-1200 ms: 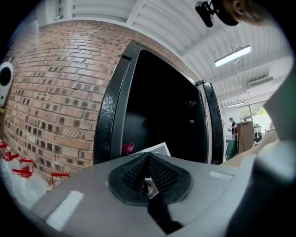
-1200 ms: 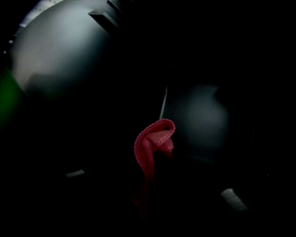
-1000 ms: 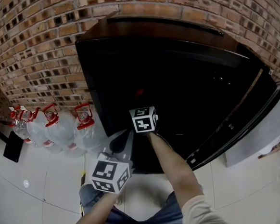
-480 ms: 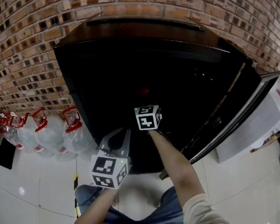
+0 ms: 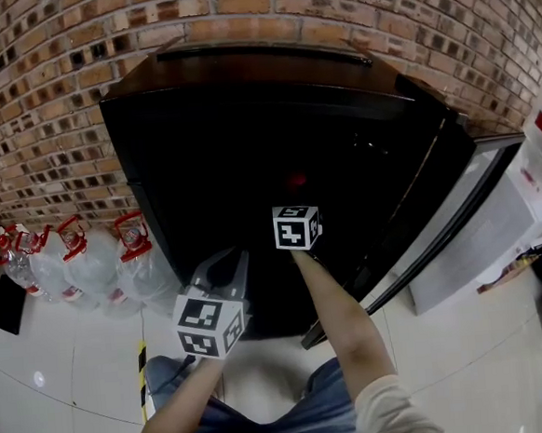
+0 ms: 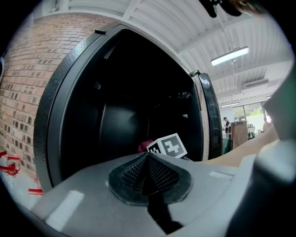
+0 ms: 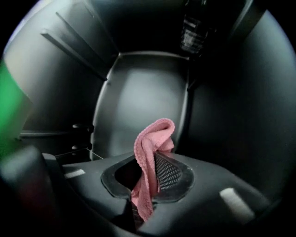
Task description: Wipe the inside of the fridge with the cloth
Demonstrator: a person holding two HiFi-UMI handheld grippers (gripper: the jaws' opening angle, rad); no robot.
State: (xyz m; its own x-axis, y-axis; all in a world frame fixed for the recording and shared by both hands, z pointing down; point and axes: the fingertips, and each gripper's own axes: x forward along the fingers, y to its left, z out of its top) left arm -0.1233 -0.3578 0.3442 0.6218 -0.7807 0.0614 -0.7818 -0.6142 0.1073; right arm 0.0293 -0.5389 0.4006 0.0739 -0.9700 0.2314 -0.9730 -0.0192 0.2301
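Note:
The black fridge (image 5: 201, 160) stands open against a brick wall, its inside dark and bare (image 7: 138, 97). My right gripper (image 7: 150, 159) reaches into the cavity, shut on a pink cloth (image 7: 150, 152) that sticks up between the pads. In the head view only its marker cube (image 5: 297, 227) and a red speck of cloth (image 5: 296, 180) show. My left gripper (image 5: 221, 271) hangs outside, low at the fridge's front, jaws shut with nothing between them (image 6: 147, 162). From the left gripper view the right cube (image 6: 169, 146) and the cloth (image 6: 144, 146) appear inside the opening.
The fridge door (image 5: 420, 208) is swung out to the right, with a pale box (image 5: 483, 241) beyond it. Several water jugs with red caps (image 5: 88, 263) stand on the tiled floor at left. Brick wall (image 5: 48, 107) runs behind. The person's knees (image 5: 268, 417) are below.
The head view has swung, so the fridge sits further left in frame. My right gripper with the cloth has edged to the right inside the opening. The left gripper has hardly moved.

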